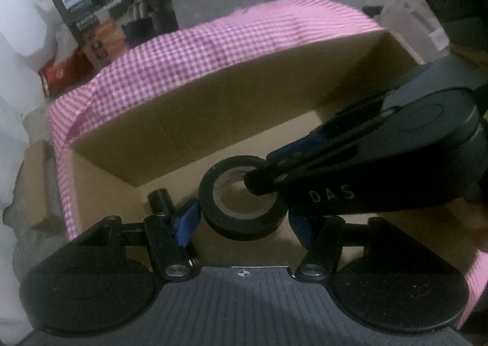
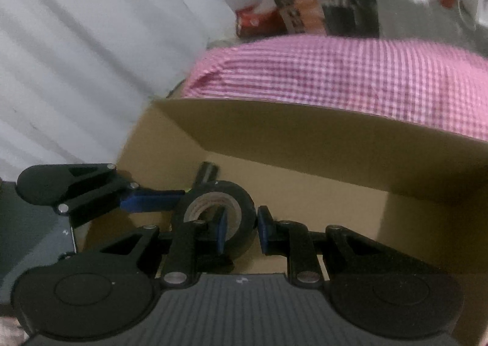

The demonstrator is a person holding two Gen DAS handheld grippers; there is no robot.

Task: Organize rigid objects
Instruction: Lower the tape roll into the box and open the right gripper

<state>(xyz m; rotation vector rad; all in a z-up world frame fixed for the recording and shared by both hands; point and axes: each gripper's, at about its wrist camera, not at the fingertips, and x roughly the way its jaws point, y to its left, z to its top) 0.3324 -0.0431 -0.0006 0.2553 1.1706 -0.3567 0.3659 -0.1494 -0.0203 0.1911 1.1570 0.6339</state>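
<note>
- A black roll of tape (image 1: 242, 204) hangs above the open brown cardboard box (image 1: 189, 120), ready for stowing.
- Left gripper (image 1: 242, 221): jaws clamp the roll's outside.
- Right gripper (image 2: 242, 231): jaws pinch the roll's wall, one finger through its core, sharing the hold.

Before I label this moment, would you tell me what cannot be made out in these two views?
- Left wrist view: the small black cylinder is partly hidden behind a finger of the left gripper, so its type is unclear.
- Right wrist view: one pad of the right gripper sits inside the black tape roll, covering its near wall.
- Both views: the cardboard box floor near the camera is hidden by the gripper bodies.
- Background packaging is blurred.
</note>
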